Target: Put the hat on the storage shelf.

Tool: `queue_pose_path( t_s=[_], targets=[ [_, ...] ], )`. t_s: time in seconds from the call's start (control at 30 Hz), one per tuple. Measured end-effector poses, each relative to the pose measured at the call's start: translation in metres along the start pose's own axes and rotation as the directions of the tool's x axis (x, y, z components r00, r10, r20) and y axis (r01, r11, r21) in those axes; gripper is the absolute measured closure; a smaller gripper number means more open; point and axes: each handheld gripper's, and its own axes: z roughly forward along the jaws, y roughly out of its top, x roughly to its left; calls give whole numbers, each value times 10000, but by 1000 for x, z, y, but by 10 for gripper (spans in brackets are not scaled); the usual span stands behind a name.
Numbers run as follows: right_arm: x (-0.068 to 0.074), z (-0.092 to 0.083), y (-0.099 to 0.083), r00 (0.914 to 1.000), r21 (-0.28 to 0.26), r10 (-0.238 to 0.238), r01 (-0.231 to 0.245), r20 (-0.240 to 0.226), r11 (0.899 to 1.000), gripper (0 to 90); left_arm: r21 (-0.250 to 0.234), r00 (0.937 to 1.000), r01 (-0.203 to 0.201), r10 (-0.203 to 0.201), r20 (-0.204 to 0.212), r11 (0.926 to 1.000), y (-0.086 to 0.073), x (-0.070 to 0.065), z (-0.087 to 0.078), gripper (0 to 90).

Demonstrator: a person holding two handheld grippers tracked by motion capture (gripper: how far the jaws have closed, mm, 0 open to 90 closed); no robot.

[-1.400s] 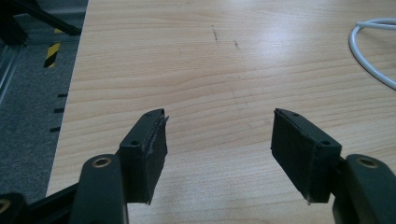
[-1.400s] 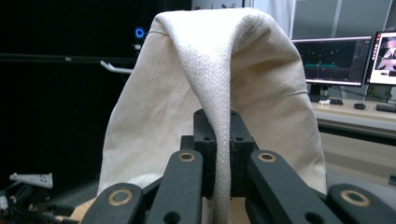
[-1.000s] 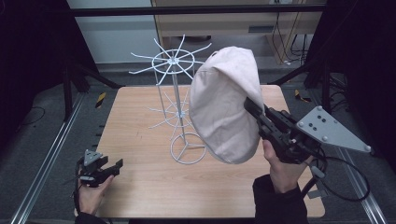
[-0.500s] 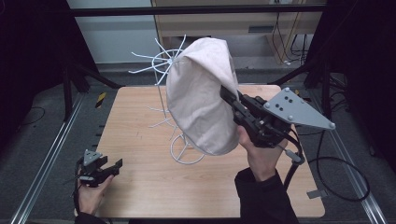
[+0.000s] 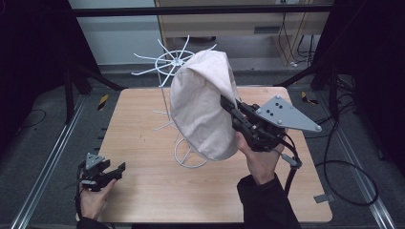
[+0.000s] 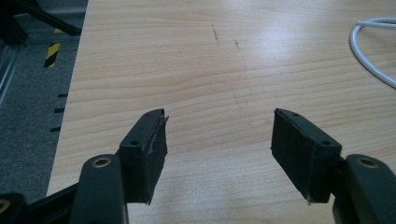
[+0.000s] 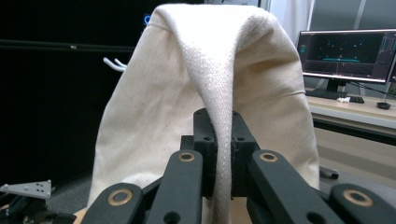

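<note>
cloth bag: cream cloth bag (image 5: pixel 203 107) hangs in the air over the middle of the tabletop (image 5: pixel 143 191), held up by its strap and draped in front of the wire rack, hiding most of the rack's pole.
strap: a folded band of the bag's fabric (image 7: pixel 219 140) runs down between the black jaws in the right gripper view, pinched flat.
right hand-held gripper: right hand-held gripper (image 5: pixel 228 106) is clamped tight on that strap, raised above the tabletop and angled up toward the rack's top.
left hand-held gripper: left hand-held gripper (image 5: pixel 114 170) rests low at the near left corner of the tabletop, jaws spread wide with nothing between them; its own view shows bare wood and a curve of the rack's white base ring (image 6: pixel 373 51).
wire rack: white wire rack (image 5: pixel 174 62) stands upright toward the far side of the tabletop, thin arms fanning out from a hub at the top, round base ring (image 5: pixel 184 160) partly under the bag.
step in hand: carrying the bag to the rack, most likely to hang it on one of the top arms; it is near them but whether it touches any cannot be told.
next move calls for: lifting the strap loop above an arm tip, sliding it over, then letting the jaws part only once the arm bears the weight.
risk: the light rack could tip if the bag drags on it.
</note>
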Motion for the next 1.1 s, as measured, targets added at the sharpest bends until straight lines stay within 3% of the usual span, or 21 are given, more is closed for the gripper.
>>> queue_pose_path(
  t_s=[0.5, 1.1],
  targets=[
    [-9, 2, -34, 9998, 837, 101, -86, -172, 9965, 842, 46, 10000, -37, 37, 0, 10000, 0, 0, 1, 357],
    [-9, 12, -49, 10000, 1411, -37, 36, 5, 9900, 781, 91, 10000, -74, 74, 2, 9999, 0, -1, 1, 357]
  ],
)
